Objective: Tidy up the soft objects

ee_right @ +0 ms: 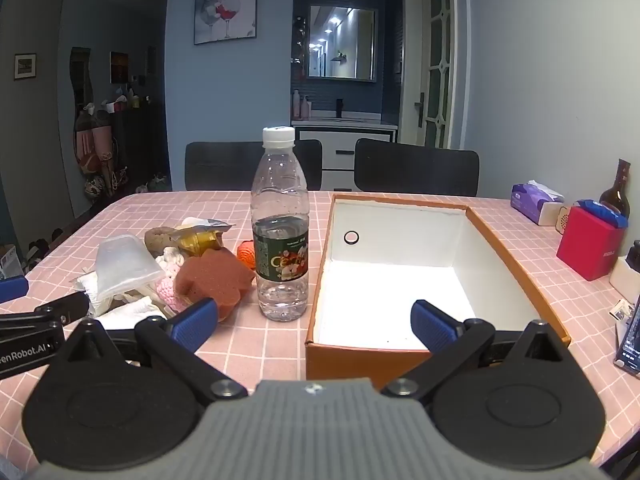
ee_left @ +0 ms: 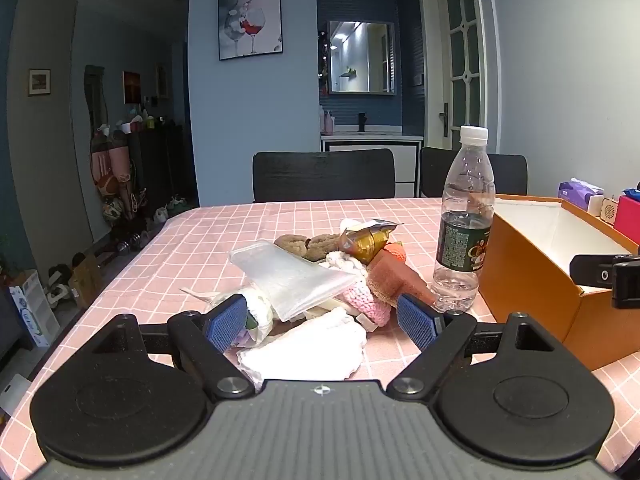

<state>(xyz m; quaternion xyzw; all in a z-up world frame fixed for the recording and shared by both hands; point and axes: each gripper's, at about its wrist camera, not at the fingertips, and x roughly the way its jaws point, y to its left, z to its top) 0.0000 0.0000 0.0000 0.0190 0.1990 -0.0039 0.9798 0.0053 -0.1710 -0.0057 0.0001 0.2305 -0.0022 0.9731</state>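
Both claws are spread wide and pinch nothing. The left claw (ee_left: 320, 320) hangs low over the pile of soft objects (ee_left: 316, 276) on the pink checked counter (ee_left: 224, 232), well in from its left edge. The right claw (ee_right: 314, 326) faces the near wall of the orange box (ee_right: 516, 264), whose white inside is bare. A water bottle (ee_right: 280, 232) stands upright between pile and box, close to both.

Blue walls (ee_left: 560, 80) are surrounding the room; a wineglass picture (ee_left: 250, 20) is hanging beside a lit mirror (ee_left: 360, 58). Two black chairs (ee_right: 416, 170) are standing behind the pink-checked worktop (ee_right: 400, 196), near a white door (ee_left: 460, 60).
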